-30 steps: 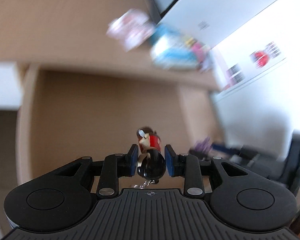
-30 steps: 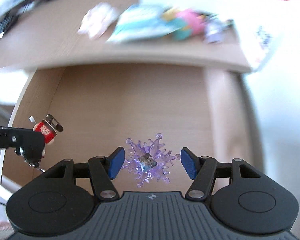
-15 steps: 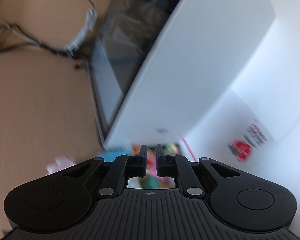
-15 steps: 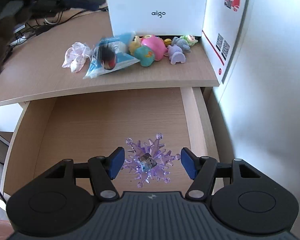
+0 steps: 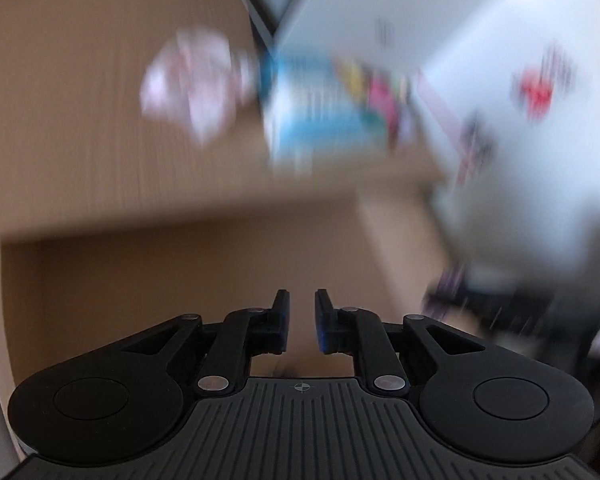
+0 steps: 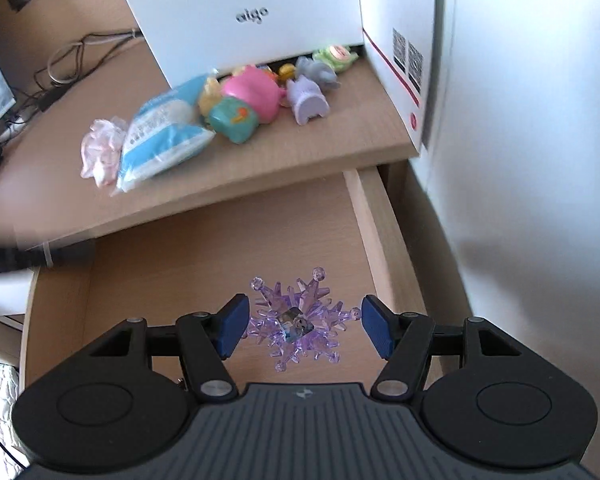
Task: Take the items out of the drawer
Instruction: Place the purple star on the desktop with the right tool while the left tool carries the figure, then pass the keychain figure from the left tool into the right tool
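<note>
Right gripper (image 6: 302, 326) sits over the open drawer (image 6: 180, 264), jaws about half open with the purple snowflake ornament (image 6: 300, 320) between the blue pads; pad contact with its tips cannot be confirmed. Left gripper (image 5: 302, 320), in a heavily blurred view, has a narrow gap between its fingers; the jaws have just been opening slightly and nothing sits between them. On the desktop (image 6: 300, 152) beyond the drawer lie a blue-and-white packet (image 6: 160, 136), a pink toy (image 6: 252, 96) and a lilac toy (image 6: 308, 98).
</note>
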